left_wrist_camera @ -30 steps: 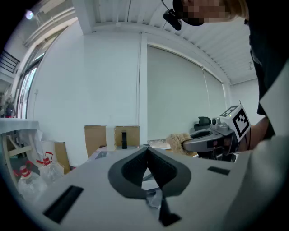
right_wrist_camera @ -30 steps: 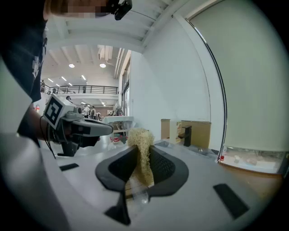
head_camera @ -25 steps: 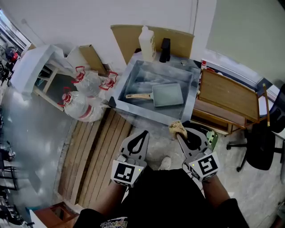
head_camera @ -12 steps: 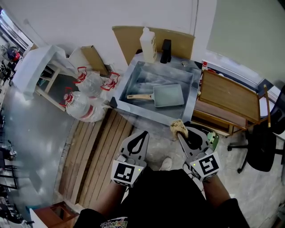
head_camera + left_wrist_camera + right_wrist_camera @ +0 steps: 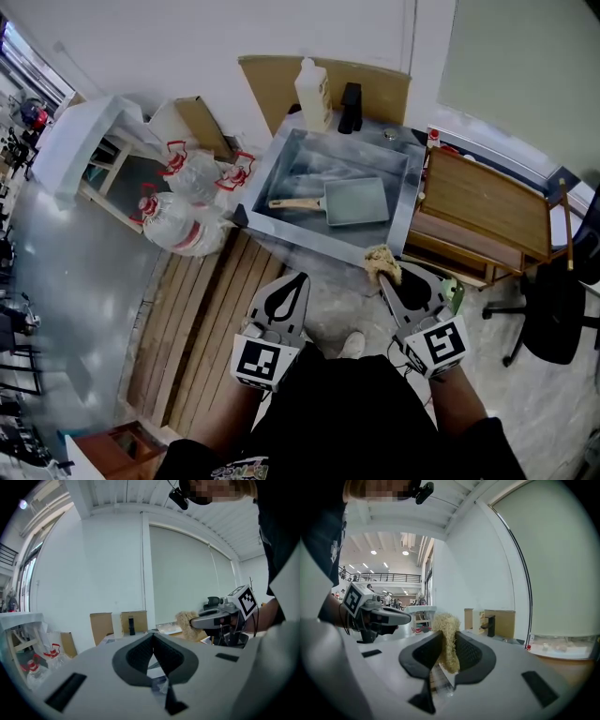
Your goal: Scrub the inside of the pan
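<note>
A pale rectangular pan (image 5: 354, 202) with a wooden handle (image 5: 292, 202) lies inside the metal sink (image 5: 405, 187) ahead of me. My right gripper (image 5: 382, 269) is shut on a tan fibrous scrubber (image 5: 382, 262), held short of the sink's near rim; the scrubber (image 5: 446, 639) bulges up between the jaws in the right gripper view. My left gripper (image 5: 301, 278) hangs beside it, shut and empty, its pads meeting (image 5: 153, 641) with nothing between them. Both grippers are held level near my waist, apart from the pan.
A white bottle (image 5: 311, 92) and a black faucet (image 5: 349, 106) stand at the sink's back edge. Large water jugs (image 5: 192, 202) sit left of the sink, a wooden rack (image 5: 483, 206) to its right. Wooden planks (image 5: 202, 323) cover the floor at left; an office chair (image 5: 553, 309) stands far right.
Both grippers have shifted slightly to the right and forward with the view; the scrubber stays clamped in the right one. The pan has not moved.
</note>
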